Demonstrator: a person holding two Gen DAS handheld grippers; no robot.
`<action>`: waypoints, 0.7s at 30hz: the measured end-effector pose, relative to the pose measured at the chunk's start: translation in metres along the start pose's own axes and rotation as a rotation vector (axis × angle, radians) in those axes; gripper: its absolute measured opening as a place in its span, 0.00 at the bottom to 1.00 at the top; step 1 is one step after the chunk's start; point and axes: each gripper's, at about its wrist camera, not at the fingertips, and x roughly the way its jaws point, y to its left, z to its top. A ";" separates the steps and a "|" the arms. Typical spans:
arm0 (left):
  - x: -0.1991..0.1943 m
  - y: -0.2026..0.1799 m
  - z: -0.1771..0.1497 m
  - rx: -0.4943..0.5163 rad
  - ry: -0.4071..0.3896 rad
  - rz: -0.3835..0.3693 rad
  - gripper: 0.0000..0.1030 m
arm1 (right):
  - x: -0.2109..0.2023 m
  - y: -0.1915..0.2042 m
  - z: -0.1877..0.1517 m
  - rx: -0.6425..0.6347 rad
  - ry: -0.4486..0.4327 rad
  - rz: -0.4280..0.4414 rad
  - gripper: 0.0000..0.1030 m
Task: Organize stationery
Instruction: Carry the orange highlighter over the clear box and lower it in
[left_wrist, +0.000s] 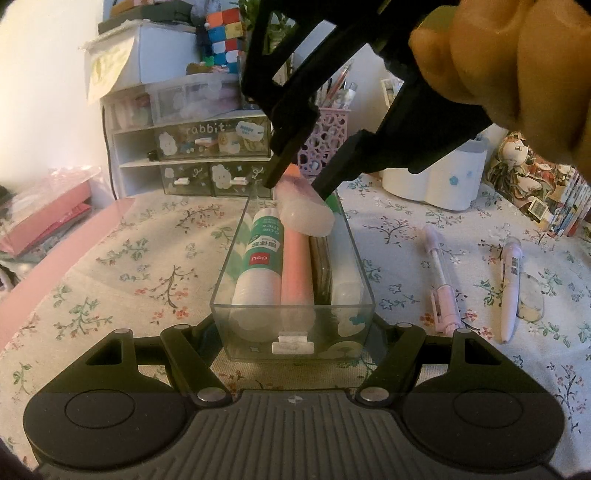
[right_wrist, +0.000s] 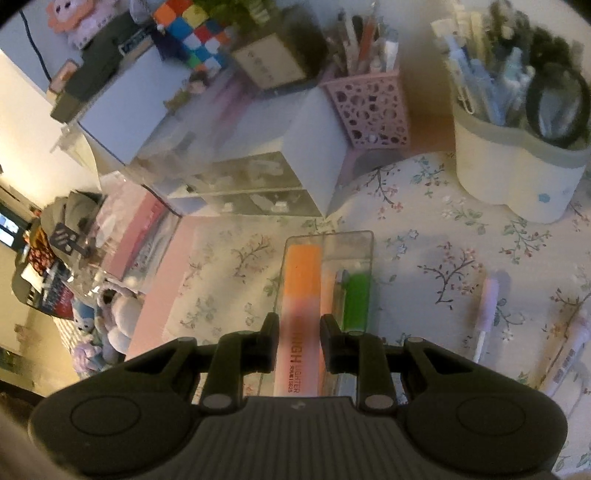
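the right hand-held gripper (right_wrist: 299, 332) grips an orange highlighter (right_wrist: 297, 295) over the clear box (left_wrist: 236, 236), which the left hand-held gripper (left_wrist: 293, 363) squeezes. next, lower it and let go.

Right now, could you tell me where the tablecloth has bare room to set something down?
Free: the tablecloth left of the clear tray, up to the drawer unit. Crowded: right of the tray, with two pens.

Orange highlighter (right_wrist: 300, 295) tilted over clear drawer (left_wrist: 291, 332); glue stick (left_wrist: 258, 266) inside.
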 end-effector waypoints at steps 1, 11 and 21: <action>0.000 0.000 0.000 0.000 0.000 -0.001 0.70 | 0.001 0.000 0.001 -0.001 0.004 -0.007 0.18; 0.000 -0.001 -0.001 0.010 -0.002 -0.001 0.70 | 0.009 0.002 0.006 -0.011 0.059 -0.013 0.19; 0.001 -0.001 -0.001 0.019 -0.003 -0.006 0.70 | 0.005 0.000 0.004 -0.030 0.064 -0.037 0.21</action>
